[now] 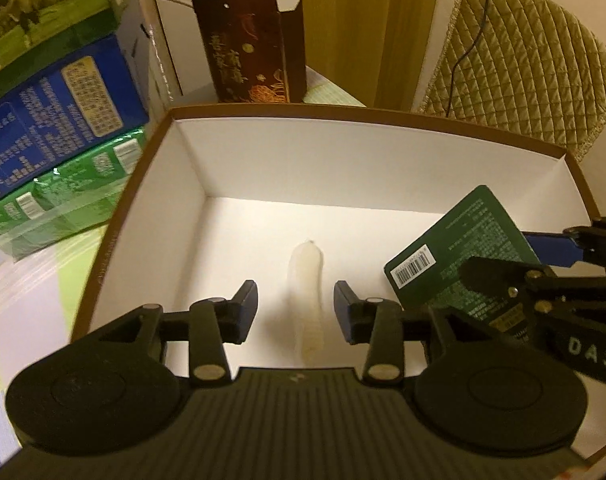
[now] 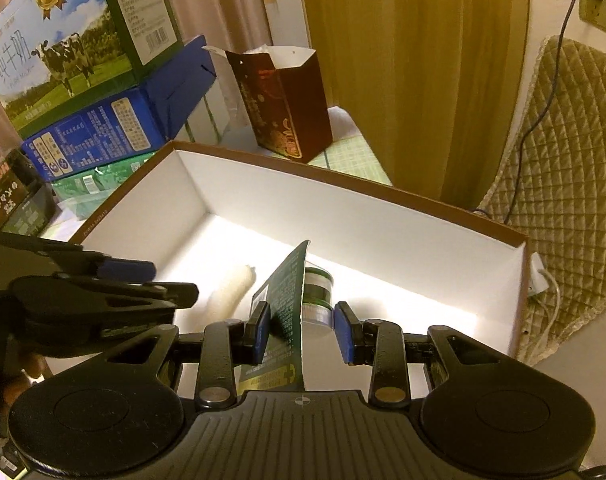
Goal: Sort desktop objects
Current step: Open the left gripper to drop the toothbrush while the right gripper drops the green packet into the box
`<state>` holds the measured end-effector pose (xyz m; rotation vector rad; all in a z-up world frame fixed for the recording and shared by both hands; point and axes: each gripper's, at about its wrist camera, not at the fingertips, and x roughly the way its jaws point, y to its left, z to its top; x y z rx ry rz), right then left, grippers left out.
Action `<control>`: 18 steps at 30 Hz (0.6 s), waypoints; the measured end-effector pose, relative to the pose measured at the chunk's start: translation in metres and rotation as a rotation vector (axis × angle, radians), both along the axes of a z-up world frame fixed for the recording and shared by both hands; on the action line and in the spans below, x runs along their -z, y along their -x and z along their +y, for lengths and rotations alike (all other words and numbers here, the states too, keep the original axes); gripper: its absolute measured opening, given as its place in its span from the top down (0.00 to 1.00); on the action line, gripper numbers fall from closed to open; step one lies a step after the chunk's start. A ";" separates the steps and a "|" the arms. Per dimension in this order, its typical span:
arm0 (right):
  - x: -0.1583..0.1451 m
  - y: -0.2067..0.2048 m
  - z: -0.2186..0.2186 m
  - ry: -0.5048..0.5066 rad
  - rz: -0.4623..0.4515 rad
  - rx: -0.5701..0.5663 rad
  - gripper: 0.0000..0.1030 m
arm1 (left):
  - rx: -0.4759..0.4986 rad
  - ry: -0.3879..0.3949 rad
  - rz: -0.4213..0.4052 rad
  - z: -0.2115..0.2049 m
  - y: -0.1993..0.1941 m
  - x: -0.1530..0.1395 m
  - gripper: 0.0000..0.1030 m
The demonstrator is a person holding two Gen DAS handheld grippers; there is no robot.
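Note:
A white box with a brown rim (image 1: 343,111) (image 2: 343,178) lies open below both grippers. On its floor rests a pale white tube-shaped object (image 1: 307,280) (image 2: 233,292). My left gripper (image 1: 296,312) (image 2: 163,280) stands open just above it, one pad on each side with a gap to each. My right gripper (image 2: 301,330) (image 1: 515,258) is shut on a green printed card package (image 2: 289,292) (image 1: 455,248) that carries a small round clear-lidded jar (image 2: 318,292). It holds the package over the right part of the box.
Stacked milk cartons (image 1: 55,120) (image 2: 63,60) stand to the left of the box. Behind it is a dark red open-topped carton (image 1: 255,48) (image 2: 283,104). A quilted cushion (image 1: 523,60) (image 2: 563,160) with a cable lies right, a curtain (image 2: 403,60) beyond.

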<state>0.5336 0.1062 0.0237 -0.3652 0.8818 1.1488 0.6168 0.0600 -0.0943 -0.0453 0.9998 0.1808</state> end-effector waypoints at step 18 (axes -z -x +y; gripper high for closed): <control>-0.022 0.019 -0.016 -0.017 -0.089 -0.149 0.05 | -0.033 -0.026 -0.090 0.022 0.072 -0.051 0.25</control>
